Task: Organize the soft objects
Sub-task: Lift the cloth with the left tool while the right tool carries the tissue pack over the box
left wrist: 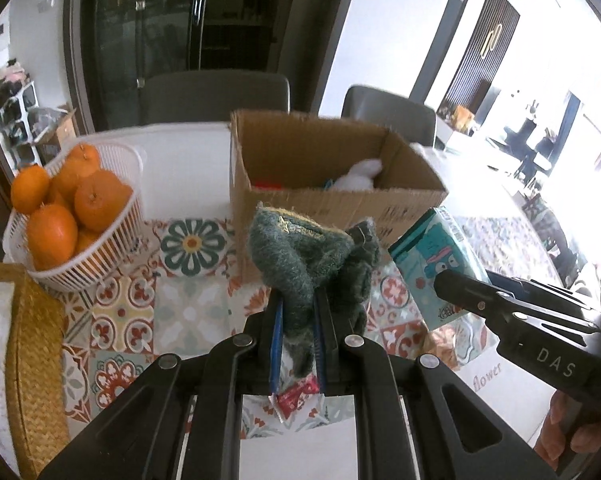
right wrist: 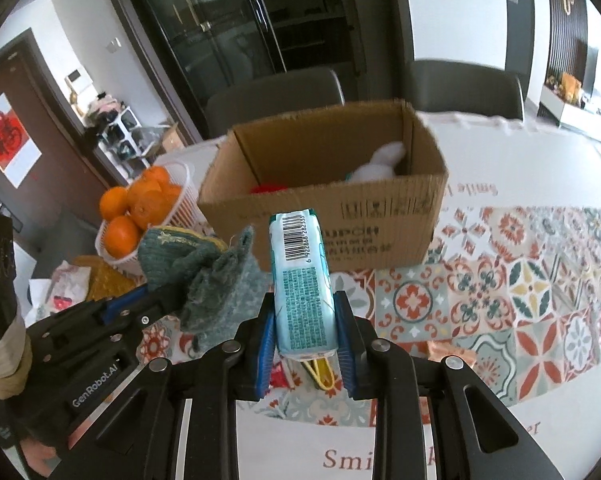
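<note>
Cardboard box (right wrist: 324, 216) holding white plush (right wrist: 380, 164); left gripper (left wrist: 298, 320) clamping sock (left wrist: 300, 256), right gripper (right wrist: 304, 320) clamping tissue pack (right wrist: 300, 280)

A: Which markings are legible?
B: "DAS" on the right gripper (left wrist: 452, 280); "GenRobot.AI" on the left gripper (right wrist: 172, 300); "flower" and "Smi" on the tablecloth (right wrist: 500, 420); barcode "6 922868 28233" on the pack (right wrist: 302, 280).

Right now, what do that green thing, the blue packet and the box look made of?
Green cloth: knitted or woolly fabric, fuzzy, limp folds. Blue packet: glossy plastic film, printed barcode, probably tissues. Box: plain brown corrugated cardboard, matte, ribbed cut edges.
</note>
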Motion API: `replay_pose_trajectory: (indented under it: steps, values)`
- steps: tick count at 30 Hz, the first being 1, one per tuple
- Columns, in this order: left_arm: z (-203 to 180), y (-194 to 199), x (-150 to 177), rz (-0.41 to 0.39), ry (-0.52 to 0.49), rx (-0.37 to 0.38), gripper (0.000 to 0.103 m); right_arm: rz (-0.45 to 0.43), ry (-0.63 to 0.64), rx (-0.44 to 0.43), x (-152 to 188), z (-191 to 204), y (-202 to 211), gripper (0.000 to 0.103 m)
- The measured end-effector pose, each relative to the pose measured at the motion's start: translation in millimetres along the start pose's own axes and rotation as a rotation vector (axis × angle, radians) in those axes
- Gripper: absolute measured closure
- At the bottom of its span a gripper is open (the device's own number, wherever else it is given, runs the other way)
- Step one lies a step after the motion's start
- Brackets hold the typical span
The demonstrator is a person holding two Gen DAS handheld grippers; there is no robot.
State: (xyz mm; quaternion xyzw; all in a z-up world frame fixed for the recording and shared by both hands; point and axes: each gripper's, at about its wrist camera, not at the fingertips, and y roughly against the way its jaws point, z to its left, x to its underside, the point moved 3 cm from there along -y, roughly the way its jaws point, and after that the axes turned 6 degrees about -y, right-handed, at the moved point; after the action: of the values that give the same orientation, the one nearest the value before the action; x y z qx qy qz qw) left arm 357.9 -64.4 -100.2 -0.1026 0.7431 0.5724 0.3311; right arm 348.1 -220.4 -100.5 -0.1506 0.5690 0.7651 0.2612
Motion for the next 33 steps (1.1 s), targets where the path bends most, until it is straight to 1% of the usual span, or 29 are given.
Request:
replay_pose_trajectory:
  steps: [10, 19, 27, 33]
  values:
    - [-8, 38, -29, -0.115, -0.009, 0.009, 0.089, -0.104, 0.021, -0.04, -20, 10, 37, 0.075]
    - [-17, 63, -51, -0.202, -0.016, 0.008, 0.089, -0.201, 0.04, -0.046, -42, 13, 69, 0.075]
    - [-27, 82, -78, -0.272, -0.036, -0.006, 0.089, -0.242, 0.046, -0.069, -62, 14, 81, 0.075]
    - [-29, 83, -96, -0.297, -0.049, -0.023, 0.089, -0.265, 0.054, -0.075, -79, 12, 84, 0.075]
